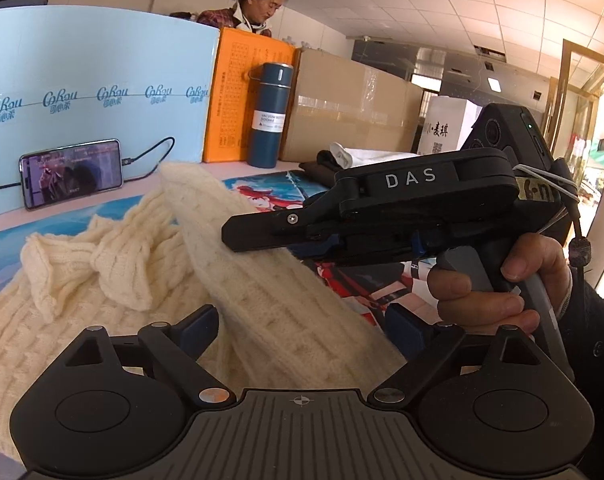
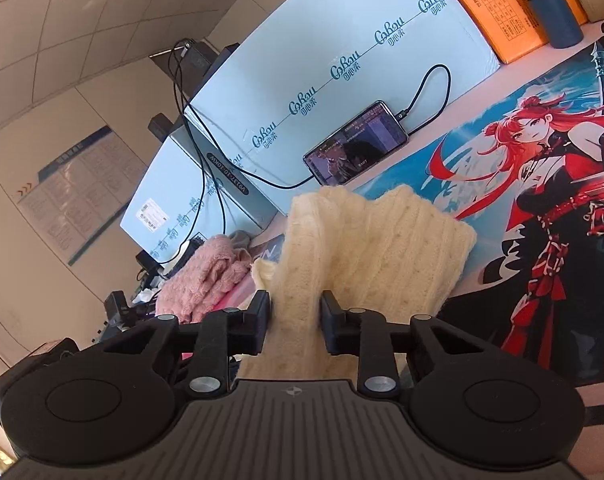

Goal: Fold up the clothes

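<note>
Cream knit sweater point(image 1: 114, 280) heaped on worktop mat point(image 2: 481, 168), one fold lifted toward 12 o'clock. Right claw point(image 2: 294, 322) clamped on that fold point(image 2: 365, 248) — cloth between both pads. Left claw point(image 1: 302, 322) spread wide, gripping nothing, fabric just beyond. Phone point(image 1: 72, 174) at 10 o'clock — propped against blue box point(image 1: 98, 80).

Bright daylight from the glass doorway point(image 1: 593, 128) at right, slightly blown out; heavy fisheye bending and dark vignette at corners.
</note>
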The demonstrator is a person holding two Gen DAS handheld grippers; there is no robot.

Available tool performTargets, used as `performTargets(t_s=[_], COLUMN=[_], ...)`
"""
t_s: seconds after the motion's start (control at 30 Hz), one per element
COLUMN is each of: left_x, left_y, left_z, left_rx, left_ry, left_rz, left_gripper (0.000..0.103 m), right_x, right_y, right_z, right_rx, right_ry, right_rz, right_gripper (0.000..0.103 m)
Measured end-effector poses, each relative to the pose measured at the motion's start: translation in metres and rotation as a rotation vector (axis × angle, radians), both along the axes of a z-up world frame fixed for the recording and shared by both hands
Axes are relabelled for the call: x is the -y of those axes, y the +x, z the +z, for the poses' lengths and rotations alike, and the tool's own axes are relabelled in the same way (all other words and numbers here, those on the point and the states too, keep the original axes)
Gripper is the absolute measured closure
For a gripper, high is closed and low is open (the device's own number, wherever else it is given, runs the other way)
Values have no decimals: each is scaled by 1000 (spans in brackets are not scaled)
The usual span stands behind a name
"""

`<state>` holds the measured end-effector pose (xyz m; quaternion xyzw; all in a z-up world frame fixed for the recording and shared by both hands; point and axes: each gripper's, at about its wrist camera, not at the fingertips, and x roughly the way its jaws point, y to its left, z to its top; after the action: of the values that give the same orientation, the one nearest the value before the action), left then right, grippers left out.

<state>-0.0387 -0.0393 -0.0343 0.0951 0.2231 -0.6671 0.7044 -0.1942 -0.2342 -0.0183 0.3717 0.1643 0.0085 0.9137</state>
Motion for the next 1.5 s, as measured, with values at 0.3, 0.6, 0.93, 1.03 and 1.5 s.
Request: performTargets(t_s=[0.3,0.6,0.93,1.03,1.5], left_x=[-57,-42,-48,-56,-56], left_y=[73,80,75,88,125], left_z=[9,-6,6,10,1], left_rx=[91,70,173,189,164], left_ry=[50,196,117,112,168], left_rz=[598,551,633,699,724], left_gripper=[8,61,84,84,82], right_x=[8,10,21,25,29], right_y=[-19,-40,-58,-70,-84], right_z=[-2,4,21,24,-3], right_rx=[63,141,228,240,-24], right_ry=[35,49,2,-8,-89], right_rz=[-18,-39,-127,-169,-273], right_gripper=[82,82,83,92,51])
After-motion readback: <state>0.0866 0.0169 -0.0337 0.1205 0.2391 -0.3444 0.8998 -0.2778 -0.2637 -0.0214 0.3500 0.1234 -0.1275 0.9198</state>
